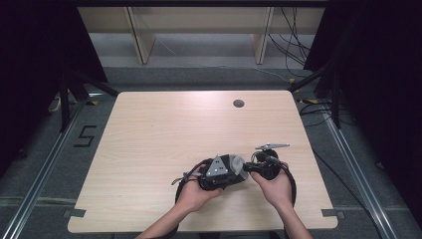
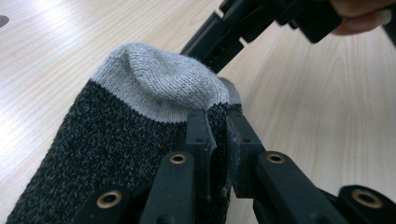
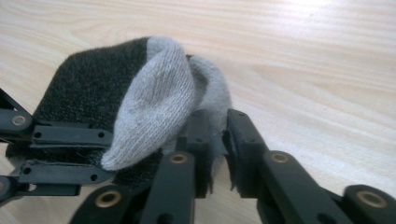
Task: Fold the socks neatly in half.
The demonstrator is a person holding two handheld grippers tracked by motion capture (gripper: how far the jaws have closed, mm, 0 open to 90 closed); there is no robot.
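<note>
A: Where is the sock (image 2: pixel 116 140) sitting?

B: Low over the table (image 1: pixel 149 134), near its front edge. The left hand-held gripper (image 2: pixel 217 135) is pinching the fabric just below the grey toe, and the right hand-held gripper (image 3: pixel 215 135) is nipping the grey tip.

A: How is it handling?

B: Probably light, soft and floppy. It is sagging between grips, so holding at edges or folds is looking safest.

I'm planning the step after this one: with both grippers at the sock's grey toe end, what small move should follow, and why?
Probably draw the two grippers slightly apart to spread the toe flat. The left gripper pinches the sock by its grey toe, and the right gripper has grey fabric between its fingers too, while the toe bulges up in a fold above the table.
</note>
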